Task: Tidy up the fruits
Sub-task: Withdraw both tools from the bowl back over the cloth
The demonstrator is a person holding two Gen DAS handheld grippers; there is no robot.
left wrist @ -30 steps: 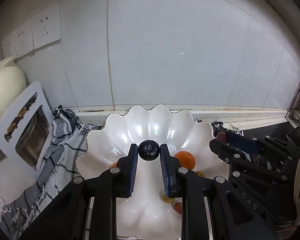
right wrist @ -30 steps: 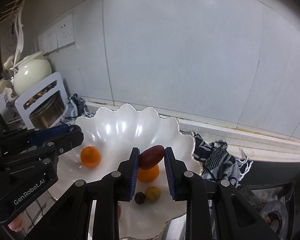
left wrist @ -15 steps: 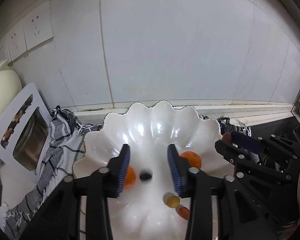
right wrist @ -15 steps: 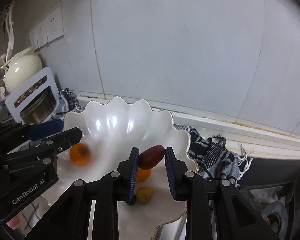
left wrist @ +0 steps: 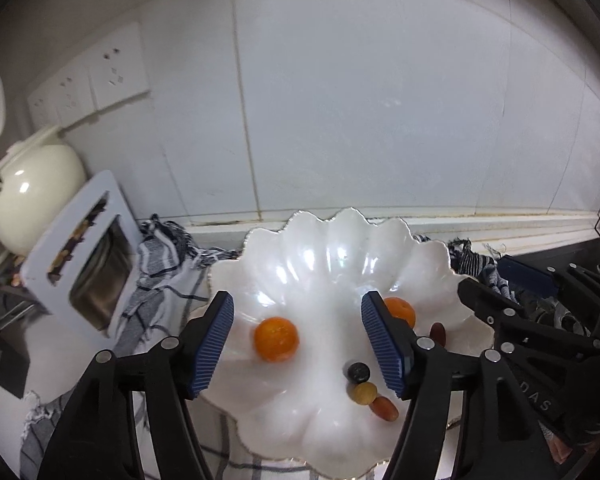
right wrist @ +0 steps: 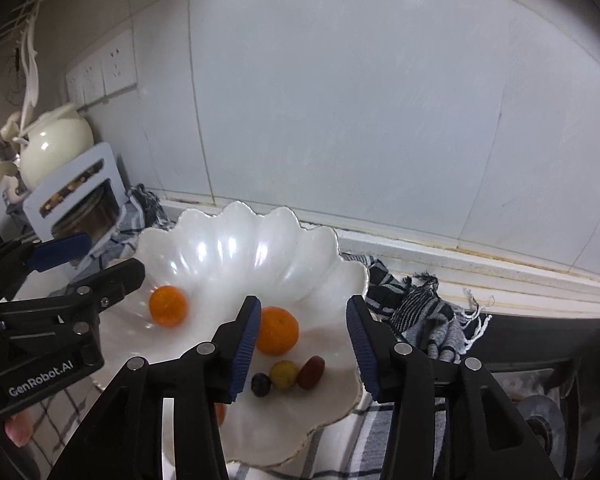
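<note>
Fruit all in the white scalloped pearl-glazed ceramic bowl [right wrist: 204,248]. Two round orange citrus fruits: one toward the bowl's left side [right wrist: 168,306], one nearer centre [right wrist: 278,331]. In front of the central one, a tight row of three small pieces, touching or nearly so: a dark, near-black round berry [right wrist: 261,384], a small yellow round fruit [right wrist: 284,375], a reddish-brown oval date-like fruit [right wrist: 311,372]. Left wrist view shows a further small orange-red oval fruit [left wrist: 385,408] just beside the yellow one.

The small pieces have gathered at the low middle of the bowl; judgement: the sloped fluted wall rolls them there, which keeps them grouped.

Left gripper [left wrist: 296,344]: fingers apart and opening, nothing between them but bowl and fruit below. Right gripper [right wrist: 300,352]: fingers apart and opening, nothing clamped; the date-like fruit lies in the bowl beneath the gap. Both grippers angle down over the bowl from the near side.

Bowl sits on a grey-and-white checked fringed cloth [right wrist: 420,312] spread on the counter, against a white tiled wall [right wrist: 340,100]. Left of it: a white frame-shaped holder [left wrist: 80,252] and a cream round ceramic pot [left wrist: 32,192], well clear of the bowl.
</note>
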